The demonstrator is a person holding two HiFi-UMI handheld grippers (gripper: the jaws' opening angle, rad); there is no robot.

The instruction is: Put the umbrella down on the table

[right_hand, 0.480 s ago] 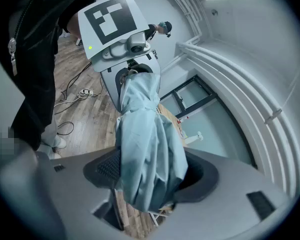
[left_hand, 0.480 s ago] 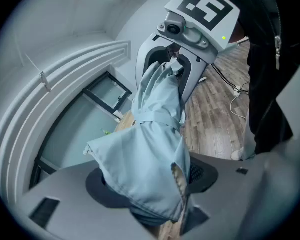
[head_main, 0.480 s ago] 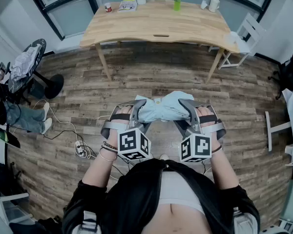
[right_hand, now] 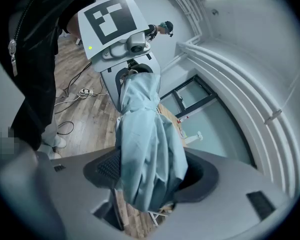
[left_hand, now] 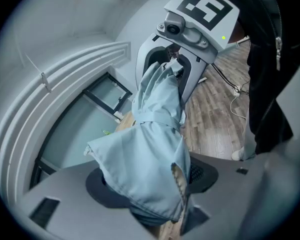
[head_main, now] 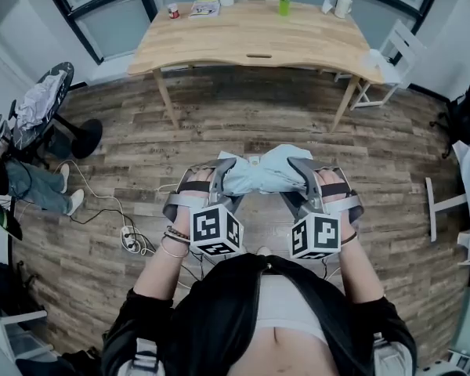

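- Jaws in the head view: left gripper (head_main: 219, 182) and right gripper (head_main: 305, 180) each clamp one end of the pale-blue umbrella (head_main: 262, 171), above the floor (head_main: 102, 155); desk (head_main: 251, 41) well apart at 12 o'clock.
- Left gripper view: jaws pinch umbrella fabric.
- Right gripper view: jaws grip its other end.

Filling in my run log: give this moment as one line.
left gripper: shut on umbrella | right gripper: shut on umbrella | umbrella: midair over floor | table: ahead, unreached
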